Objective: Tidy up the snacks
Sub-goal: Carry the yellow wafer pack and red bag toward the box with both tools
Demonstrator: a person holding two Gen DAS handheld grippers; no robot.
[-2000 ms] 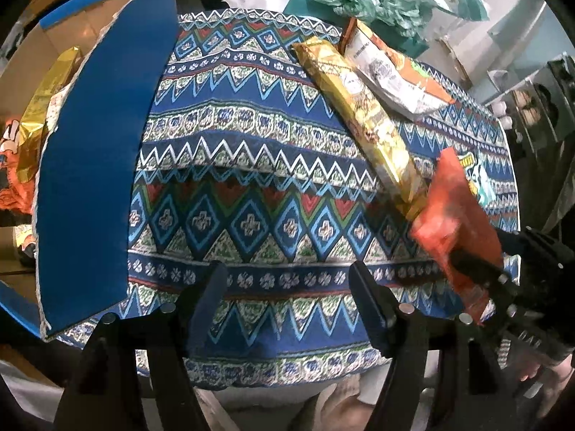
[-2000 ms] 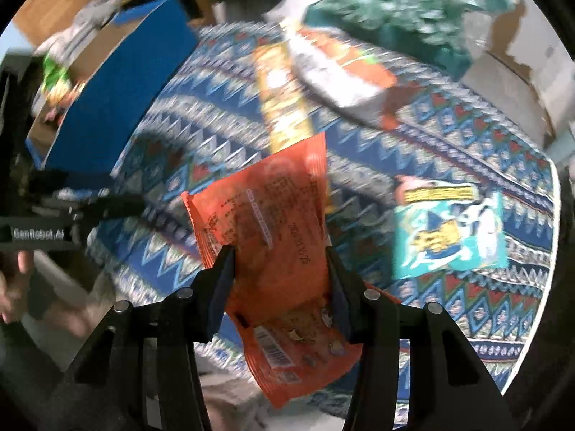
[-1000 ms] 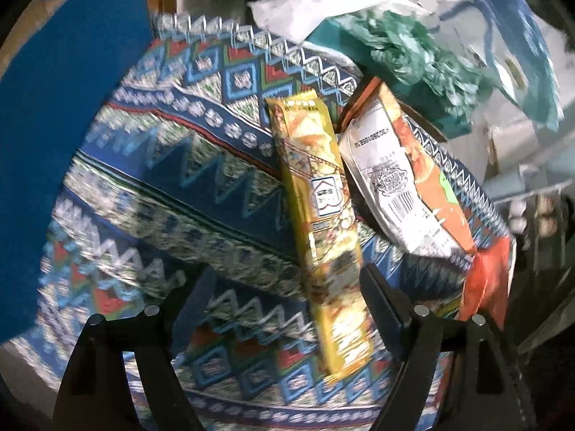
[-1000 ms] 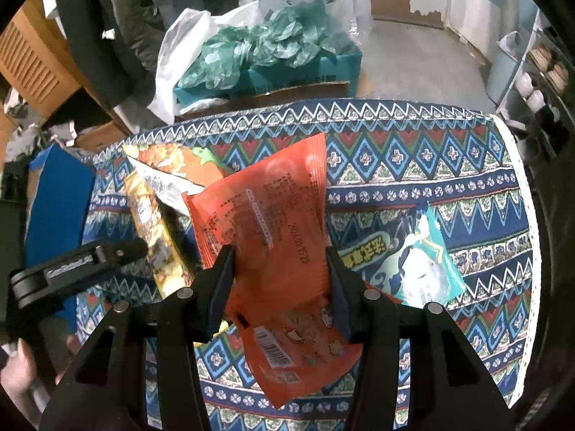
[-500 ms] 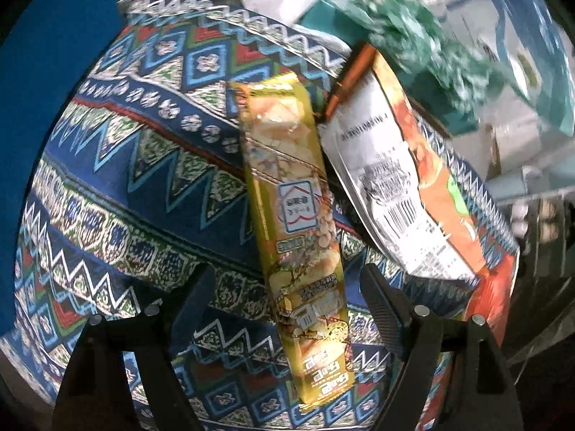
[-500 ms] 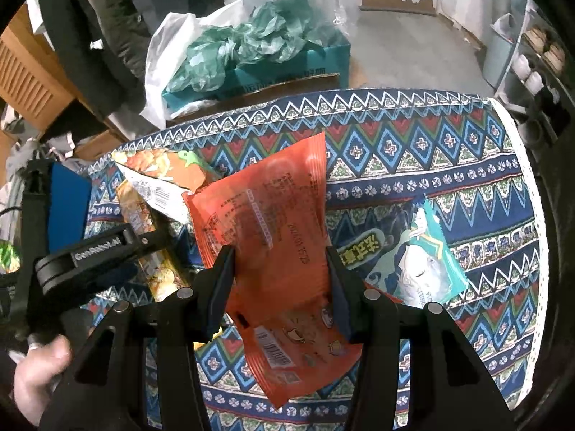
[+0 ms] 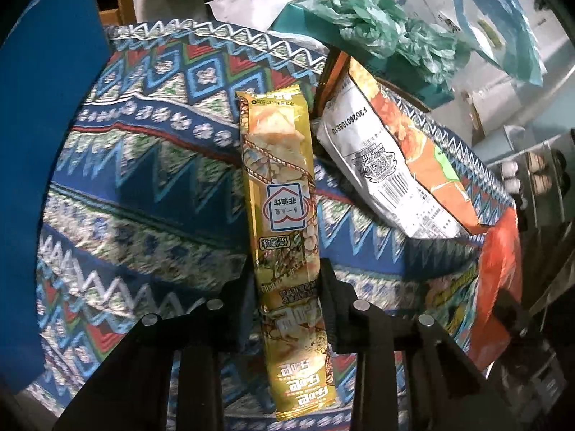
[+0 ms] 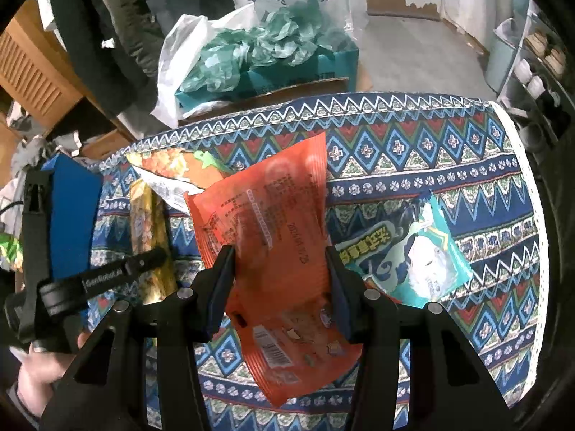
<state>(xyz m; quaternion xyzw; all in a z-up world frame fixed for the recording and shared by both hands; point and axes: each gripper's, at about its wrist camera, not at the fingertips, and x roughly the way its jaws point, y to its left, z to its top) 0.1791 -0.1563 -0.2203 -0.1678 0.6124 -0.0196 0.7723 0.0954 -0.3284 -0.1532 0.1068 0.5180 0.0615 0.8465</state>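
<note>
The left gripper point(image 7: 287, 280) has its jaws pressed against both long edges of the yellow cracker pack point(image 7: 284, 215), gripping it near its lower third while the pack lies lengthwise on the patterned tablecloth point(image 7: 143, 179). The right gripper point(image 8: 280, 269) is clamped on the orange snack pouch point(image 8: 273, 237), which hangs above the cloth with its barcode end toward the camera. Beside the cracker pack, touching or slightly overlapping its upper right edge, lies the white-and-orange chip bag point(image 7: 391, 165); a teal snack packet point(image 8: 413, 255) lies on the cloth to the right of the pouch. A blue box flap point(image 7: 43, 143) stands at the left edge of the table. To lift the cracker pack well, raise it straight up before any sideways travel, so the long free end does not drag the chip bag along. Grip pressure should stay moderate, since crackers probably crush easily. Keep the pouch well apart from the left gripper during transfer.
</note>
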